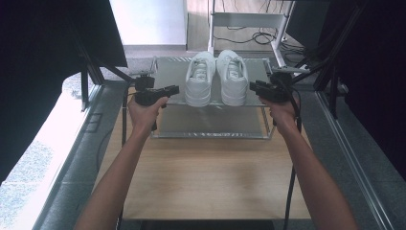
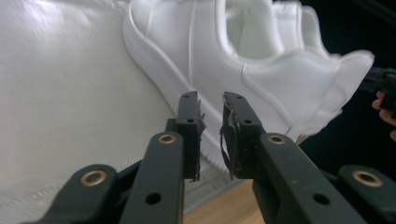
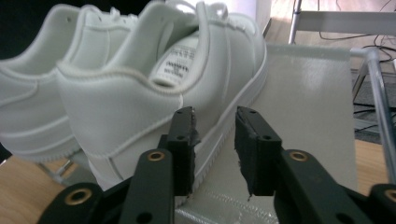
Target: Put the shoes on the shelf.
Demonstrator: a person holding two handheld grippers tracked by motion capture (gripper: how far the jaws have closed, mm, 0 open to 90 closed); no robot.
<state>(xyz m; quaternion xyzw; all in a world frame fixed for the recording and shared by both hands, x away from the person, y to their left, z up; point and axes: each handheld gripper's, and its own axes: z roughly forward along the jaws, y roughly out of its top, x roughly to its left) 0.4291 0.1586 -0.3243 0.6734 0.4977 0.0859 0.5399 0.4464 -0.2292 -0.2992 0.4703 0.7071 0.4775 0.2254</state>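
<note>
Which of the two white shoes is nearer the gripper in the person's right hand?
The right shoe: it sits beside the right gripper, while the left shoe lies beyond it.

Wooden table (image 1: 210, 177), light grain, bare across its near half. A two-tier rack (image 1: 210, 122) of metal tube stands on the far part of the table top. Lower tier (image 1: 210, 120): pale sheet. Upper tier (image 1: 167, 72): pale sheet carrying two white sneakers, left sneaker (image 1: 199, 79) and right sneaker (image 1: 232, 77), side by side and touching or nearly so, heels toward the near edge, toes toward the far edge. Both upright on their soles.
</note>
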